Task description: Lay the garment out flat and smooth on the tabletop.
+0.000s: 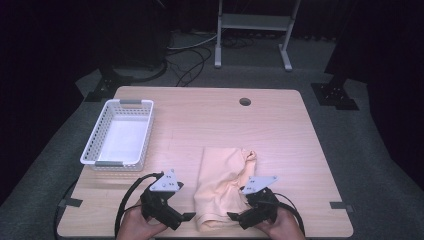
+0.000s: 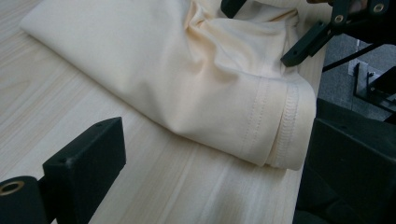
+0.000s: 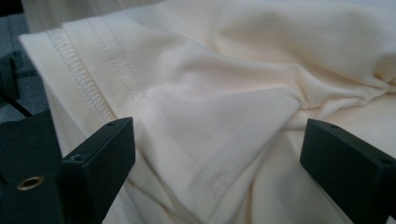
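The cream garment [image 1: 220,185] lies crumpled at the bench's [image 1: 280,130] near edge between my left gripper [image 1: 187,216] and right gripper [image 1: 234,216], both with jaws wide and empty; it looks light, limp and slippery, so I'd pinch its stitched hem [image 3: 93,88].

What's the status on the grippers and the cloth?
Left gripper open, beside the hem. Right gripper open, jaws over the cream garment. Garment lies crumpled on the table. White basket off to the left.
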`<state>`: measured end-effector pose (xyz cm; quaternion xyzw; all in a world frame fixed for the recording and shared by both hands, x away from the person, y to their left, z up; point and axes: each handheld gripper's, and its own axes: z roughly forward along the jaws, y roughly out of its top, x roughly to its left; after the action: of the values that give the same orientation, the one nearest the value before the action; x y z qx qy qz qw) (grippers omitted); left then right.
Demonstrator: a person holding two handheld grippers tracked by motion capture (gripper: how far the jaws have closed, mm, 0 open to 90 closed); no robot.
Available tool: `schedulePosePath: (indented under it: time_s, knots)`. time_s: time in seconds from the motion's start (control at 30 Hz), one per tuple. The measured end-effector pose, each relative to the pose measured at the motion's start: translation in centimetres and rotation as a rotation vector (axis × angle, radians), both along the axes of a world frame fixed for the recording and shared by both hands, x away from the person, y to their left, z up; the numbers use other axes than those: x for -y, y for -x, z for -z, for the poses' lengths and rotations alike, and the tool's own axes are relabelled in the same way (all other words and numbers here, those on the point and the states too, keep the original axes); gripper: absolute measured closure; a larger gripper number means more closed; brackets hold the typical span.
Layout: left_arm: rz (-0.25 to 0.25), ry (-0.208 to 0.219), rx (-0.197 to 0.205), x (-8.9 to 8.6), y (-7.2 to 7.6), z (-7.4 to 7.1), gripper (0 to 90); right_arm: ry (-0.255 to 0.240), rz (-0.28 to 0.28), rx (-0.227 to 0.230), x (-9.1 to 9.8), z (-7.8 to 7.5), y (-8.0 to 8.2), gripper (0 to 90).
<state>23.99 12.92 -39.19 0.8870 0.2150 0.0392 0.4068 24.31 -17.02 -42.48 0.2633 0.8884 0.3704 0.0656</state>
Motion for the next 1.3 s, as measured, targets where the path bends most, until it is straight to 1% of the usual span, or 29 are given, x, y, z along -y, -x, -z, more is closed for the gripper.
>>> schedulePosePath:
  time_s: [0.07, 0.13, 0.23, 0.3, 0.37, 0.47, 0.53, 0.63, 0.7, 0.77, 0.87, 0.93, 1.0, 1.07, 1.1, 1.13, 1.17, 1.2, 1.23, 1.3]
  knots:
    - [0.012, -0.005, 0.001, 0.4, -0.1, -0.1, 4.7, -0.025, -0.001, 0.016, 0.8, -0.3, 0.1, 10.0]
    - [0.023, -0.01, 0.008, 0.8, -0.3, -0.2, 4.7, -0.04, -0.007, 0.016, 1.5, -0.5, 0.2, 10.0]
    - [0.042, -0.008, 0.02, 1.6, -0.7, -0.5, 4.9, -0.03, -0.008, 0.018, 2.4, -0.6, 0.3, 10.0]
    - [0.06, -0.009, 0.023, 2.3, -1.1, -0.7, 5.0, -0.035, -0.007, 0.009, 3.0, -0.7, 0.3, 10.0]
    - [0.075, -0.017, 0.025, 3.1, -1.6, -0.9, 5.1, -0.037, -0.006, 0.01, 3.4, -0.7, 0.3, 10.0]
    - [0.111, -0.018, 0.031, 4.4, -2.4, -1.3, 5.9, -0.044, -0.011, 0.006, 4.1, -0.9, 0.2, 10.0]
    - [0.138, -0.014, 0.024, 5.2, -2.9, -1.4, 6.1, -0.045, -0.014, 0.005, 4.5, -1.0, 0.1, 10.0]
    - [0.163, -0.013, 0.022, 6.4, -3.7, -1.6, 7.2, -0.05, -0.014, 0.002, 5.0, -1.2, -0.1, 10.0]
    - [0.189, -0.006, 0.03, 7.2, -4.2, -1.8, 10.6, -0.048, -0.012, 0.006, 5.3, -1.3, -0.2, 10.0]
    - [0.207, -0.008, 0.031, 8.1, -4.7, -1.9, 10.7, -0.047, -0.017, 0.006, 5.5, -1.4, -0.4, 10.0]
    - [0.237, -0.026, 0.045, 9.4, -5.5, -2.2, 13.7, -0.048, -0.015, 0.005, 5.9, -1.5, -0.5, 10.0]
    - [0.249, -0.034, 0.058, 10.1, -6.0, -2.1, 19.4, -0.045, -0.016, 0.004, 6.1, -1.4, -0.5, 10.0]
    - [0.266, -0.042, 0.057, 10.8, -6.5, -2.1, 22.1, -0.035, -0.011, 0.0, 6.2, -1.3, -0.5, 10.0]
    - [0.286, -0.065, 0.072, 11.6, -6.8, -2.1, 25.0, -0.041, -0.008, -0.007, 6.5, -1.1, -0.6, 10.0]
    - [0.295, -0.07, 0.074, 12.0, -6.9, -2.1, 25.1, -0.04, -0.003, -0.012, 6.7, -1.1, -0.7, 10.0]
    - [0.309, -0.078, 0.075, 12.4, -7.0, -2.1, 27.1, -0.041, -0.002, -0.013, 6.8, -1.0, -0.7, 10.0]
    - [0.321, -0.091, 0.084, 12.7, -7.1, -2.1, 29.0, -0.042, 0.0, -0.014, 6.9, -1.0, -0.8, 10.0]
    - [0.326, -0.094, 0.085, 13.0, -7.2, -2.1, 29.2, -0.044, 0.004, -0.016, 7.0, -0.9, -0.8, 10.0]
    - [0.338, -0.098, 0.08, 13.3, -7.4, -2.0, 30.2, -0.041, 0.006, -0.011, 7.0, -0.9, -0.8, 10.0]
    - [0.354, -0.115, 0.083, 13.9, -7.6, -1.9, 32.5, -0.021, 0.01, -0.005, 7.1, -0.8, -0.8, 10.0]
